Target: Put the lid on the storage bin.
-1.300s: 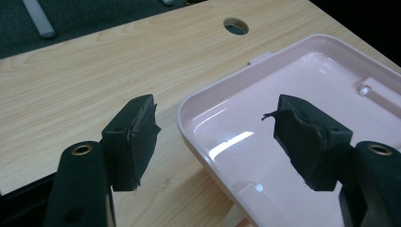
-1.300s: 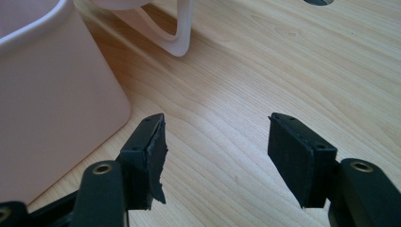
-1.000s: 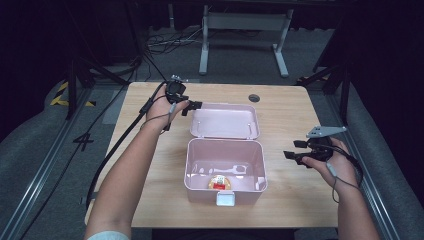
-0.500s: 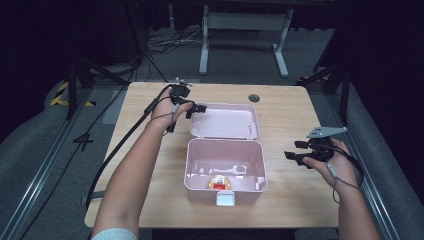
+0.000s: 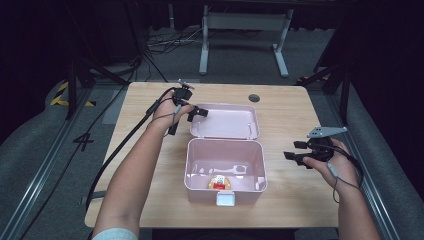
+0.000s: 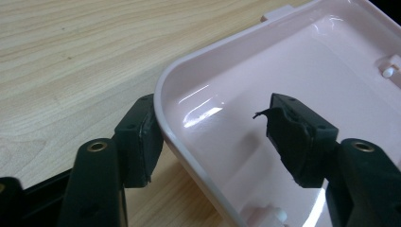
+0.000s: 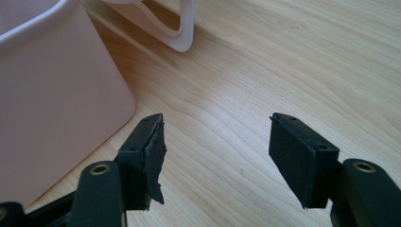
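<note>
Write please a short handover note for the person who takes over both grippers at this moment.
Left gripper: jaws straddle the left rim of the open pink plastic lid, one outside, one inside; they have just been closing, and the inner pad is not yet on the lid.
Right gripper: open, holding nothing, over the bare light wooden table to the right of the pink plastic box.
Box: open in the middle of the table, lid folded back flat behind it. A small red and yellow item lies inside, near the front wall.
Done: lid reached. Probably left: grip the rim, swing the lid over, close the box.
</note>
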{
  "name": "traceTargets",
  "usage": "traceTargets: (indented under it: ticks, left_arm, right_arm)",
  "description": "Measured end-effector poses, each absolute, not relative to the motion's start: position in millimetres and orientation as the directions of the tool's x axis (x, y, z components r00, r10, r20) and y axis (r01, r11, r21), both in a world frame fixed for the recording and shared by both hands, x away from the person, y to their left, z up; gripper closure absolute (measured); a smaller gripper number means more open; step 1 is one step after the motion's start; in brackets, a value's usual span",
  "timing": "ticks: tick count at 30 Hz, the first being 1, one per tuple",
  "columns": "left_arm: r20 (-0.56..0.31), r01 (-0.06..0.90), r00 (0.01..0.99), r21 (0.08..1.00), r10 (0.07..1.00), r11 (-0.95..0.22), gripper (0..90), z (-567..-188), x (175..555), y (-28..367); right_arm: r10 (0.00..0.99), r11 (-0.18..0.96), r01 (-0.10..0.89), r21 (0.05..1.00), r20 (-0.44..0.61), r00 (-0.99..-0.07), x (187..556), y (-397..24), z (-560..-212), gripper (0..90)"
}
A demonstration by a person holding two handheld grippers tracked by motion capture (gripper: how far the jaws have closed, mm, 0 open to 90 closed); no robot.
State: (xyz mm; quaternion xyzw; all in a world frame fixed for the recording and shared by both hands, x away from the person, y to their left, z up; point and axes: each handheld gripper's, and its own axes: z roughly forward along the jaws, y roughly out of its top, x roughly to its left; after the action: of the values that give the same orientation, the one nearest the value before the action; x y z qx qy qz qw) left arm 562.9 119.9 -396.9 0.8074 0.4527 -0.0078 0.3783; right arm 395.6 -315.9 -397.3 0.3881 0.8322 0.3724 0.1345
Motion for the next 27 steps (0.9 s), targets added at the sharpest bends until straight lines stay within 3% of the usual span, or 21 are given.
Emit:
traceTargets:
  ticks: [1,2,8,16,27]
  left_arm:
    - [-0.335,0.734,0.583,0.608,0.740,-0.303,43.8,-395.6,562.7,120.6]
    - [-0.304,0.721,0.591,0.615,0.747,-0.320,54.7,-395.1,562.5,121.6]
    - [-0.283,0.711,0.583,0.632,0.762,-0.309,64.5,-389.6,561.5,121.9]
    - [-0.252,0.675,0.588,0.676,0.769,-0.296,71.8,-376.7,557.7,124.7]
    - [-0.183,0.618,0.600,0.724,0.779,-0.306,74.1,-352.6,548.3,123.8]
  right_arm:
    - [0.746,0.421,0.545,0.725,0.065,-0.662,395.7,-316.1,-397.3,37.2]
    - [0.746,0.419,0.544,0.727,0.066,-0.662,395.7,-316.3,-397.1,37.2]
    - [0.744,0.417,0.539,0.732,0.065,-0.665,395.4,-316.3,-396.0,37.2]
    - [0.743,0.422,0.538,0.729,0.061,-0.666,396.0,-315.6,-396.7,37.2]
    - [0.743,0.424,0.539,0.728,0.060,-0.666,396.5,-315.0,-397.3,37.4]
